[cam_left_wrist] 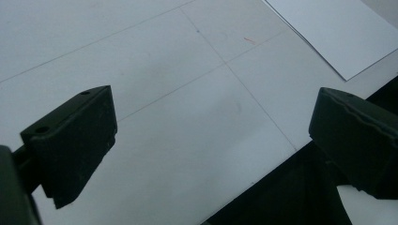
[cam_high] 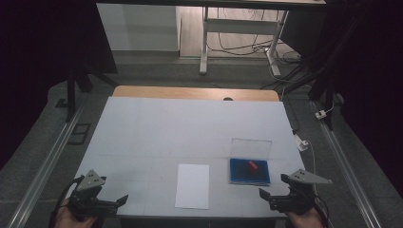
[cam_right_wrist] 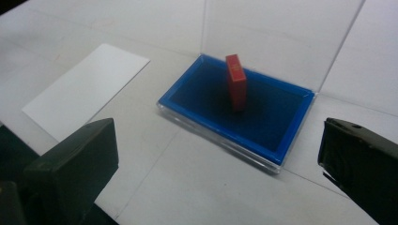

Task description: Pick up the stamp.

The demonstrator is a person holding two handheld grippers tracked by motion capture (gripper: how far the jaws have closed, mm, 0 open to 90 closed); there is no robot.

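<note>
From above, at the table's near edge, the left gripper (cam_high: 102, 199) and right gripper (cam_high: 280, 194) are waiting with nothing held; the red stamp (cam_high: 252, 166) is standing in the blue ink pad (cam_high: 249, 176), lid raised, beside the white paper (cam_high: 192, 185). Along the left gripper (cam_left_wrist: 211, 140), wide jaws are framing bare table. Along the right gripper (cam_right_wrist: 216, 154), jaws are gaping, pointing toward the red stamp (cam_right_wrist: 236, 82), which is standing tall and narrow: an off-centre approach risks toppling it, or clipping the clear lid (cam_right_wrist: 281, 37).
</note>
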